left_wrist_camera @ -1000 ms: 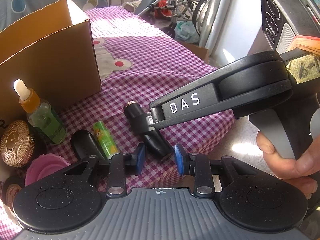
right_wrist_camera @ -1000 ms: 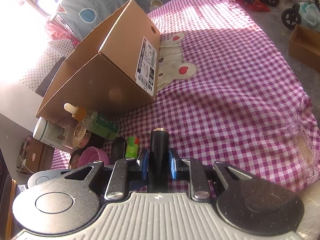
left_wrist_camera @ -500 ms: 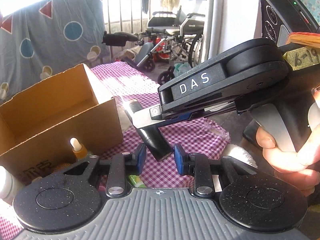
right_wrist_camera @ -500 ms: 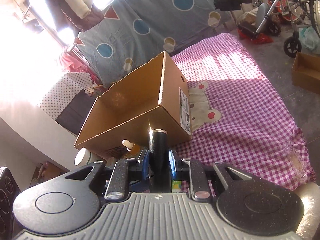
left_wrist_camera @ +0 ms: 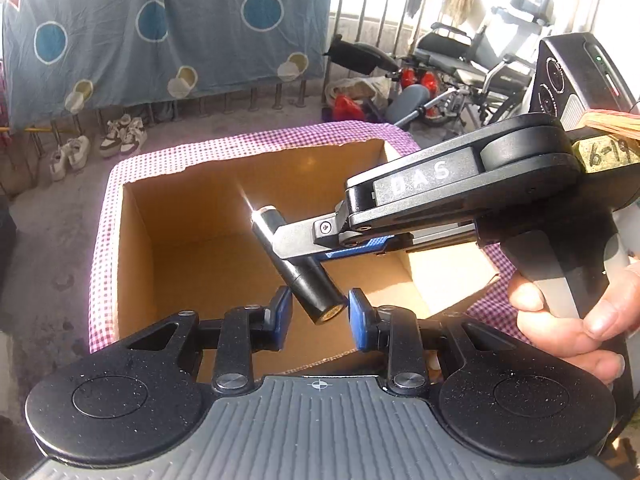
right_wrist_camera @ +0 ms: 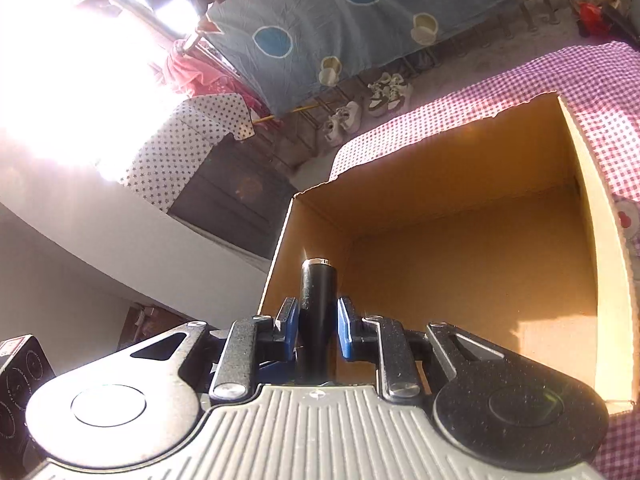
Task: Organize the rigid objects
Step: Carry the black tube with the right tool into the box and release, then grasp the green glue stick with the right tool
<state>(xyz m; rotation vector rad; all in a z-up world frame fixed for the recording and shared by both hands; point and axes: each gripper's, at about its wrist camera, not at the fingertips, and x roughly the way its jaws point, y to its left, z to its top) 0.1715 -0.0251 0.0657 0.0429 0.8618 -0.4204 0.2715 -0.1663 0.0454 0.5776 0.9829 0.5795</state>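
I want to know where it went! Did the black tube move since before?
Yes. The right gripper lifted the black tube off the checkered cloth; it now hangs over the open cardboard box.

The right tongs [left_wrist_camera: 298, 240] reach in from the right and clamp a black cylinder [left_wrist_camera: 304, 270], which hangs tilted above the open cardboard box [left_wrist_camera: 200, 216]. The left tongs [left_wrist_camera: 319, 314] sit spread wide beneath the cylinder's lower end, holding nothing. The box rests on a purple checked cloth [left_wrist_camera: 104, 240].
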